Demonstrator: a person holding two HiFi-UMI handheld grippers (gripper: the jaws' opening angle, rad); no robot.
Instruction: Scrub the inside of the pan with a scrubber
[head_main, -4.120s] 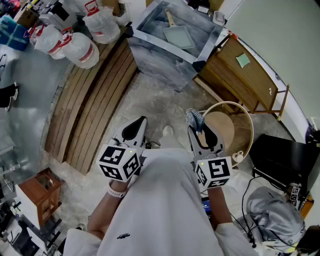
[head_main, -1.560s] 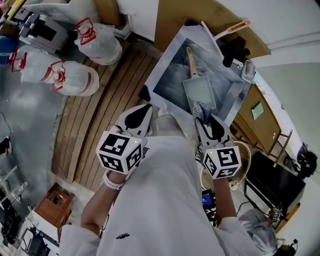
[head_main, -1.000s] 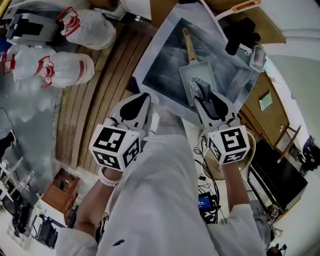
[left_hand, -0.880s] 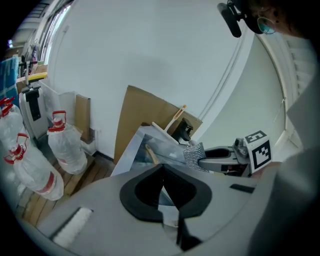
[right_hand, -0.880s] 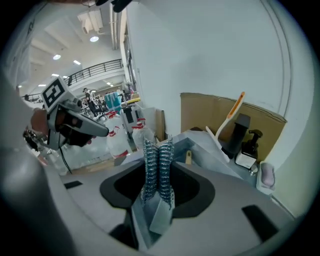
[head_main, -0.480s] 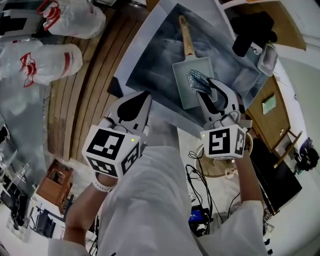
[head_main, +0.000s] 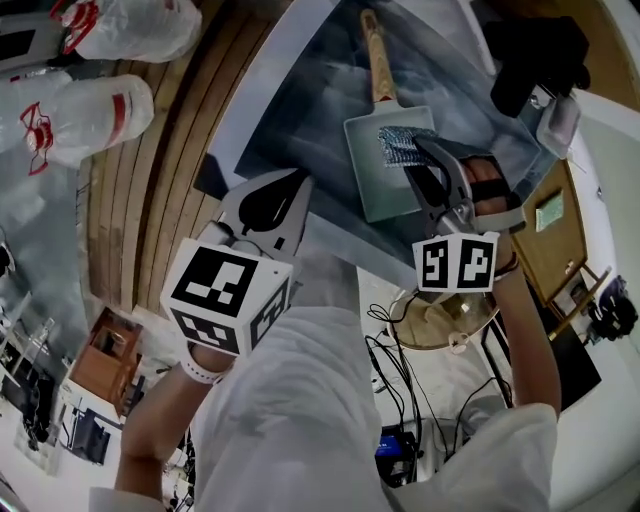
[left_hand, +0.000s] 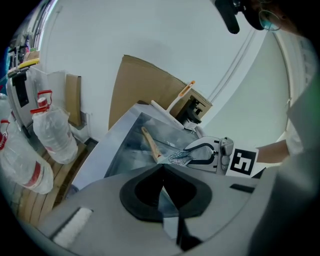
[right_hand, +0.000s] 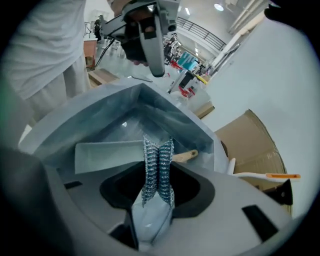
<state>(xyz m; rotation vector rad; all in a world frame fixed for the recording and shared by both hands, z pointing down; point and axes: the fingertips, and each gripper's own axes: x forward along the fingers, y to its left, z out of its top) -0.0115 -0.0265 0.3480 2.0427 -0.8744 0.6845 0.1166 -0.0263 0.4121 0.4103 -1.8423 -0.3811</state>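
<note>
A rectangular metal pan (head_main: 395, 165) with a wooden handle (head_main: 377, 60) lies in the steel sink (head_main: 290, 110). My right gripper (head_main: 420, 152) is shut on a silvery mesh scrubber (head_main: 403, 145), held over the pan's near half. In the right gripper view the scrubber (right_hand: 157, 170) stands pinched between the jaws, with the pan (right_hand: 105, 155) and its handle (right_hand: 186, 156) beyond. My left gripper (head_main: 300, 182) hovers shut and empty at the sink's near edge, left of the pan. From the left gripper view I see the pan handle (left_hand: 149, 144), the scrubber (left_hand: 178, 159) and the right gripper (left_hand: 186, 155).
Plastic bags (head_main: 85, 105) lie on wooden floor slats (head_main: 150, 180) left of the sink. Cardboard (left_hand: 145, 87) leans against the wall behind it. A white brush with an orange tip (right_hand: 267, 176) rests at the sink's far corner. A round basin (head_main: 440, 320) sits below my right gripper.
I have come up to the sink. My right gripper carried the scrubber forward from the sink's near edge to over the pan. The left gripper stayed shut beside it.
</note>
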